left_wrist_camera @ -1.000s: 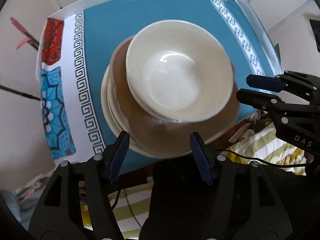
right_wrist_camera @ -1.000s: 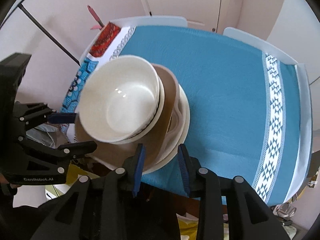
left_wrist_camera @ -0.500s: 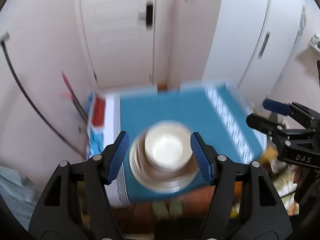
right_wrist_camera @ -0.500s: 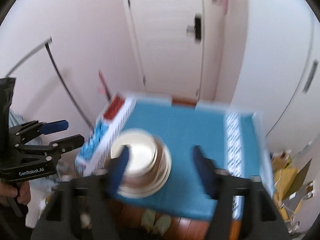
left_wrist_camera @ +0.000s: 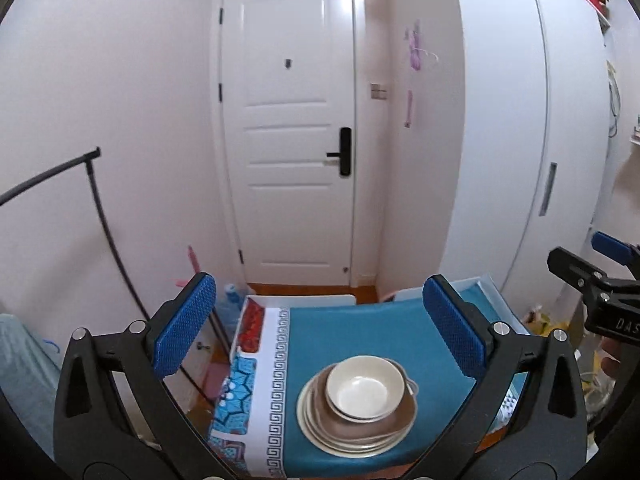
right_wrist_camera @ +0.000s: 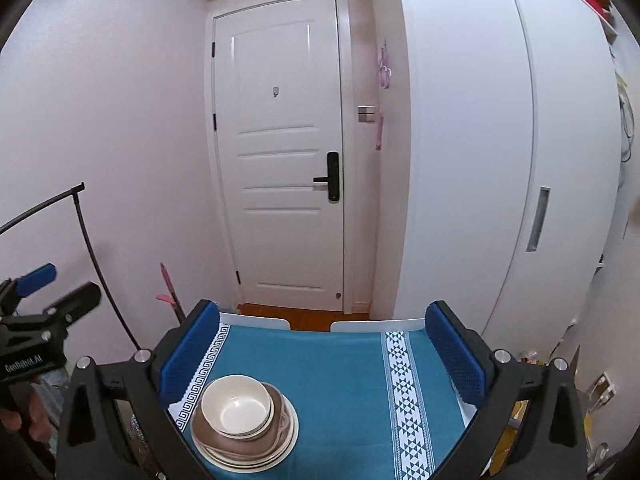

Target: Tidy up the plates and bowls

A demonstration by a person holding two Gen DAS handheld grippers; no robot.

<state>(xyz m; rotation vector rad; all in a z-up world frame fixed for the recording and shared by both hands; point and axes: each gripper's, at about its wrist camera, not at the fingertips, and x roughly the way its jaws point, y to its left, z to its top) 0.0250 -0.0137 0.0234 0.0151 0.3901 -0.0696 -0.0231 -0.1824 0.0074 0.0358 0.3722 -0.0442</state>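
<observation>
Both your left gripper (left_wrist_camera: 320, 332) and right gripper (right_wrist_camera: 322, 354) have just been opening and now stand spread wide with nothing between them. The glossy cream ceramic bowl (left_wrist_camera: 364, 389) tops the stack of round cream and brown plates (left_wrist_camera: 356, 426) near the teal woven tablecloth's (right_wrist_camera: 340, 368) front edge. Keep clear of that smooth, slippery stack; it looks finished.

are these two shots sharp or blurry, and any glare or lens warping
Left wrist view: sharp; the door and cupboard bow outward from the fisheye lens, with a soft sheen on the top bowl. Right wrist view: also sharp; bright streaks of glare on the door's upper panel, dark corners around the round image.
</observation>
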